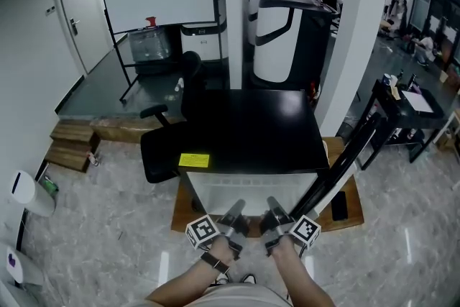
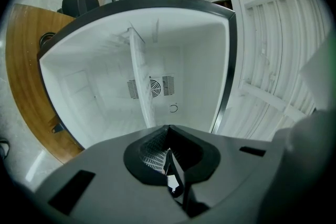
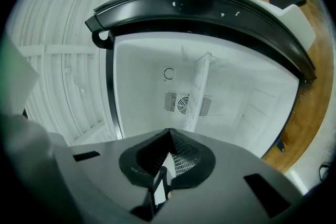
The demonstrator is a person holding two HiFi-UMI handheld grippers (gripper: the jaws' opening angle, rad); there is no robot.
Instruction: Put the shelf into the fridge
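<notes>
A small black fridge [image 1: 251, 126] stands open in front of me, its white inside [image 2: 89, 86] facing both grippers. The shelf [image 2: 142, 81], a thin pale panel, shows edge-on in the left gripper view and runs from the jaws into the cavity toward the back vent [image 2: 155, 86]. The right gripper view shows the same shelf [image 3: 197, 92] edge-on. My left gripper [image 1: 236, 212] [image 2: 168, 153] and right gripper [image 1: 272, 208] [image 3: 167, 159] sit side by side at the fridge mouth, each shut on the shelf's near edge. In the head view the shelf is hard to make out.
The fridge door [image 1: 345, 162] hangs open at the right, its ribbed white inner side [image 2: 262, 60] close to the left gripper. The fridge stands on a wooden platform [image 1: 327, 223] with a dark flat object [image 1: 339, 205] on it. A black office chair [image 1: 162, 147] is at the left.
</notes>
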